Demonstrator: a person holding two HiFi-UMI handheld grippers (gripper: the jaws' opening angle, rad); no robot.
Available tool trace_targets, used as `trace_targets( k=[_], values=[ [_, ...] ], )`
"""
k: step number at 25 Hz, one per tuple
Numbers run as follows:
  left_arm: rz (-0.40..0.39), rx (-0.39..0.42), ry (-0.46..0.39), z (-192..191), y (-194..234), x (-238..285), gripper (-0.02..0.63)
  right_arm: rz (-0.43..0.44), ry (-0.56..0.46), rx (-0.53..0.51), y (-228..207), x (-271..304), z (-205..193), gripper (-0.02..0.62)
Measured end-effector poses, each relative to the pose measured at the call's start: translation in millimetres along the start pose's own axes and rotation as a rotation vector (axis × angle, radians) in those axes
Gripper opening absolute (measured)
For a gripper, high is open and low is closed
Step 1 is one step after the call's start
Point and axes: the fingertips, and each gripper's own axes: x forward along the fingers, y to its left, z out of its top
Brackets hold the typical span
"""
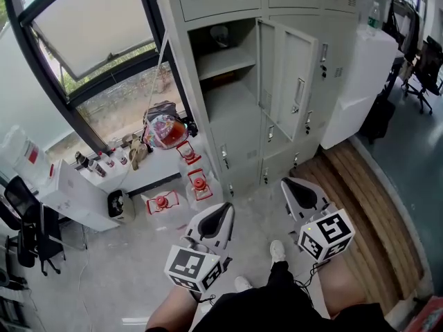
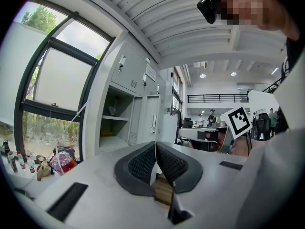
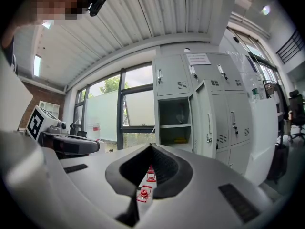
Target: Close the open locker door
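A bank of grey lockers fills the top of the head view. One locker door [image 1: 287, 81] stands swung out to the right of its open compartment [image 1: 223, 61], which has a shelf inside. My left gripper [image 1: 223, 211] and right gripper [image 1: 294, 187] are held low above the floor, well short of the lockers, both shut and empty. The left gripper view shows my left gripper [image 2: 155, 149] with its pads together and the open door [image 2: 151, 120] far ahead. Beyond my right gripper [image 3: 151, 149], the open door [image 3: 206, 120] stands up and to the right.
Red-capped items in clear packs [image 1: 199, 184] lie on the floor left of the lockers, below a colourful bag [image 1: 165, 130] on the window ledge. A white cabinet [image 1: 363, 81] stands right of the lockers. A wooden floor strip [image 1: 367, 199] runs at right. An office chair [image 1: 24, 234] is far left.
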Motion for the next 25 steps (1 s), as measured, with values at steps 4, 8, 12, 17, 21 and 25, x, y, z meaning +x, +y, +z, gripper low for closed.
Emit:
trace_targets(
  k=[4, 8, 12, 17, 21, 25],
  values=[
    [0.007, 0.005, 0.0, 2, -4, 16, 0.02, 0.0, -0.011, -0.001, -21, 3, 6, 0.052],
    [0.015, 0.006, 0.003, 4, -5, 35, 0.02, -0.001, -0.018, 0.004, -44, 8, 10, 0.052],
    [0.02, 0.005, 0.01, 4, -8, 54, 0.02, -0.003, -0.018, 0.012, -68, 16, 12, 0.052],
    [0.022, 0.001, 0.017, 5, -8, 79, 0.02, -0.002, -0.015, 0.022, -94, 26, 13, 0.052],
    [0.019, -0.005, 0.019, 5, -9, 99, 0.02, -0.006, -0.012, 0.023, -114, 34, 14, 0.052],
    [0.013, -0.003, 0.024, 5, -9, 117, 0.02, -0.016, -0.013, 0.032, -134, 41, 14, 0.052]
  ],
)
